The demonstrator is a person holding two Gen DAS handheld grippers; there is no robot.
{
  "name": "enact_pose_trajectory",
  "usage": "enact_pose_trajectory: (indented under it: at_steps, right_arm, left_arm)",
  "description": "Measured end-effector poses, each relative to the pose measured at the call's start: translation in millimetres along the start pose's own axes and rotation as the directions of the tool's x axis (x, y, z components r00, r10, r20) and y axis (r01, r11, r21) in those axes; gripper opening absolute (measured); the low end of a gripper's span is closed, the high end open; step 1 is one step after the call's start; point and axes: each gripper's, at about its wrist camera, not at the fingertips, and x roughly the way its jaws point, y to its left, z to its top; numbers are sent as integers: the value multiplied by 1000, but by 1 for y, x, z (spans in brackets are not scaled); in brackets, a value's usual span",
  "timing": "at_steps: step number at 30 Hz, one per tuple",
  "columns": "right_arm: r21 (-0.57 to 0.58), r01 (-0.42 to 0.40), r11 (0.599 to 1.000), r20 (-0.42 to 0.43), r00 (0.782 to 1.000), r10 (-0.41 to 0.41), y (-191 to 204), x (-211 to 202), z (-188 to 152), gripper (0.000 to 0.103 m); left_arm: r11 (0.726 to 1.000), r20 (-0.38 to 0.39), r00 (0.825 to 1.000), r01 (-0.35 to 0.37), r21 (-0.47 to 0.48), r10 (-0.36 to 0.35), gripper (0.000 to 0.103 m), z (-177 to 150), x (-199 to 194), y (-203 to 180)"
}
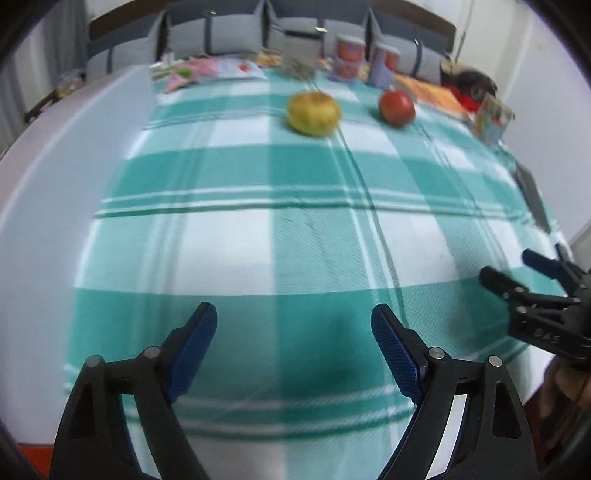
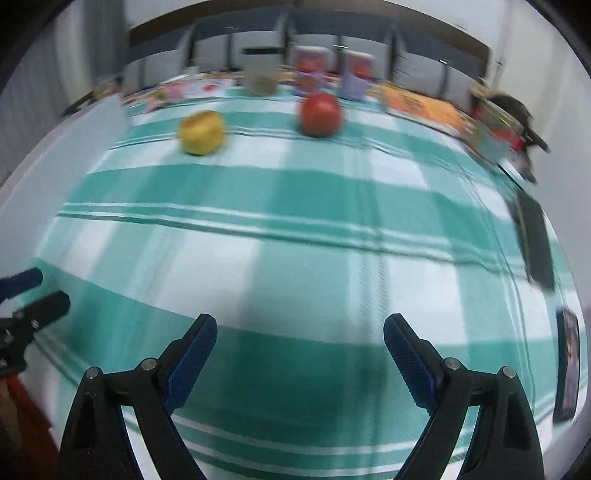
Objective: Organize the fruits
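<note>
A yellow fruit [image 1: 314, 113] and a red fruit [image 1: 397, 107] lie side by side far across the green-and-white checked cloth [image 1: 295, 229]. They also show in the right wrist view, the yellow fruit [image 2: 201, 132] left of the red fruit [image 2: 320, 113]. My left gripper [image 1: 293, 332] is open and empty, low over the near part of the cloth. My right gripper [image 2: 300, 345] is open and empty too. It shows at the right edge of the left wrist view [image 1: 517, 273]. Both views are blurred.
A white board [image 1: 74, 155] lies along the table's left side. Cartons, cups and packets [image 1: 347, 55] stand in a row behind the fruits. Two dark flat objects [image 2: 535, 240] lie near the cloth's right edge. A grey sofa [image 1: 240, 33] is behind the table.
</note>
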Motion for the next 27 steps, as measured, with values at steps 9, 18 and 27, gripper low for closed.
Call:
enact_pose_trajectory:
  at_steps: [9, 18, 27]
  right_arm:
    - [25, 13, 1000, 19, 1000, -13, -8, 23, -8, 95]
    - [65, -3, 998, 28, 1000, 1, -13, 28, -14, 103]
    - [66, -1, 998, 32, 999, -1, -13, 28, -14, 103]
  left_arm:
    - [997, 42, 996, -77, 20, 76, 94, 1, 28, -8]
    - [996, 66, 994, -85, 12, 84, 99, 0, 32, -7]
    - [996, 70, 994, -85, 12, 84, 99, 0, 33, -7]
